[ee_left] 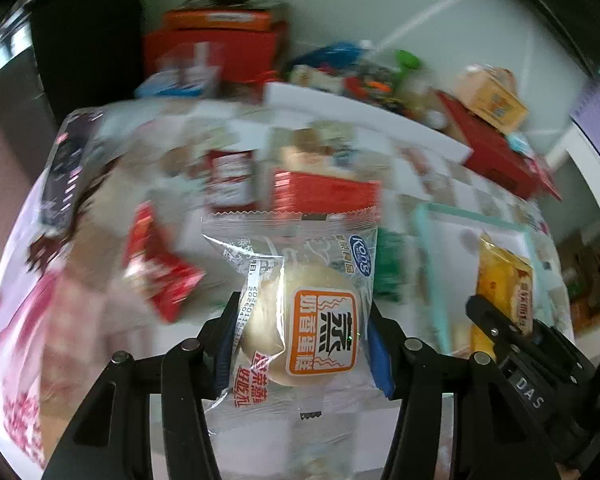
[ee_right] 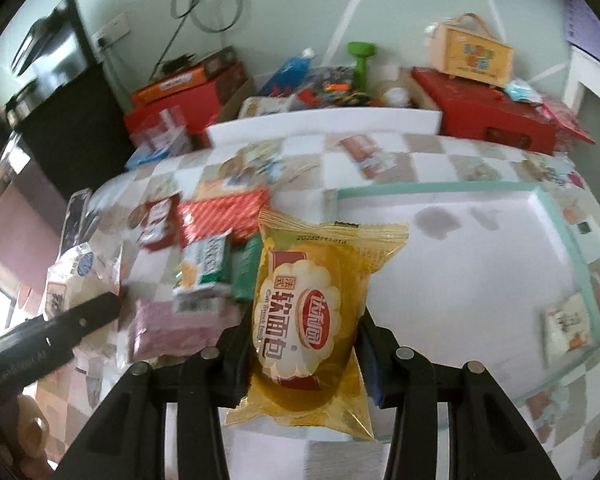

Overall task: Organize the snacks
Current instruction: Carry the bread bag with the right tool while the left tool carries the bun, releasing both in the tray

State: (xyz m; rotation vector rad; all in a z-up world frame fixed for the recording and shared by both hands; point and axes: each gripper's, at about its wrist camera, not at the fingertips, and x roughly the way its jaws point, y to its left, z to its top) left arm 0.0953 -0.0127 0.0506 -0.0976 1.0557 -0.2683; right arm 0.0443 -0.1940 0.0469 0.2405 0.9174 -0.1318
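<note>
My left gripper (ee_left: 302, 338) is shut on a clear-wrapped round steamed cake (ee_left: 300, 320) with an orange label, held above the checkered table. In the right wrist view my right gripper (ee_right: 304, 346) is shut on a yellow soft bread packet (ee_right: 304, 312), held up beside the white tray with a mint rim (ee_right: 560, 232). That tray holds one small pale packet (ee_right: 568, 328). A pile of snack packets (ee_right: 204, 248) in red, green and pink lies left of the tray. The right gripper with the yellow packet (ee_left: 504, 284) shows at the right of the left wrist view.
Red boxes (ee_right: 488, 116) and a cream carton (ee_right: 468, 52) stand at the back right. More red and orange boxes (ee_right: 180, 100), a green dumbbell (ee_right: 360, 60) and mixed bags line the wall. A white board (ee_right: 320, 124) lies behind the table.
</note>
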